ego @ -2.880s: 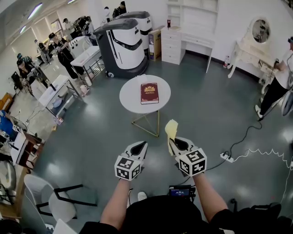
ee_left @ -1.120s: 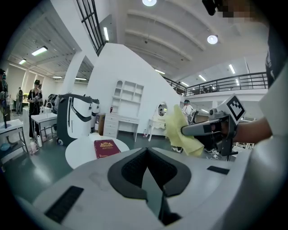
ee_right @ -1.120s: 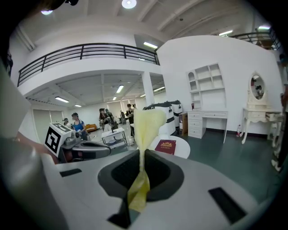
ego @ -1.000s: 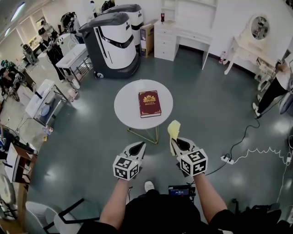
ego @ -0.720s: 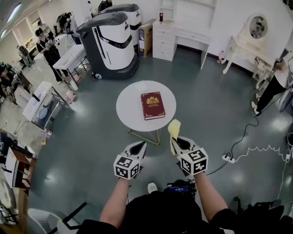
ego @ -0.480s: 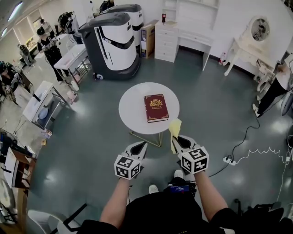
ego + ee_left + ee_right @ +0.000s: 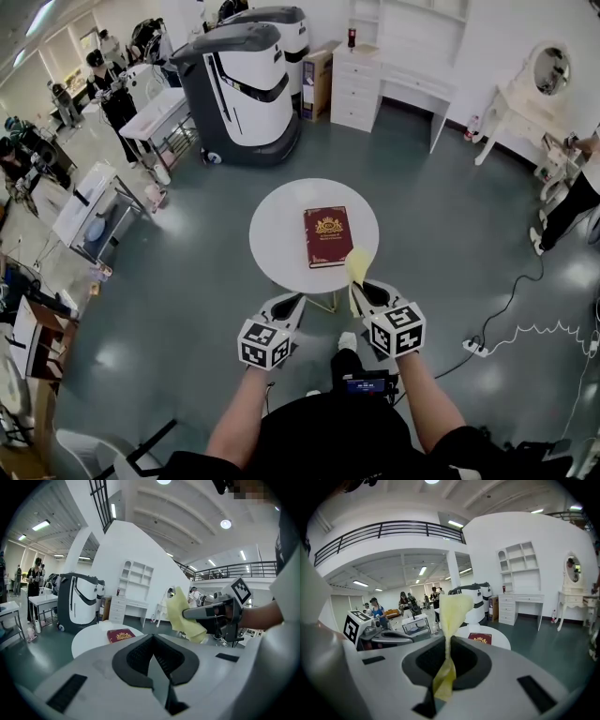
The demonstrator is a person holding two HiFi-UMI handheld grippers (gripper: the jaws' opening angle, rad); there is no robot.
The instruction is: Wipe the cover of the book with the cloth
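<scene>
Book [image 7: 327, 236]: red, closed, flat on round white table [image 7: 277, 234], right of centre. Wide bare top to its left, narrower strip to its right. Book's near edge lies close to the table's near rim.

Right gripper [image 7: 360, 289] clamped on yellow cloth [image 7: 355, 266]. The cloth stands up from the jaws, its top showing beside the book's near-right corner in the head view.

Left gripper [image 7: 292, 300]: jaws together, nothing between, at the table's near rim.

Open grey floor [image 7: 450, 216] all round the table. Big black-and-white machine [image 7: 246, 89] well beyond.
</scene>
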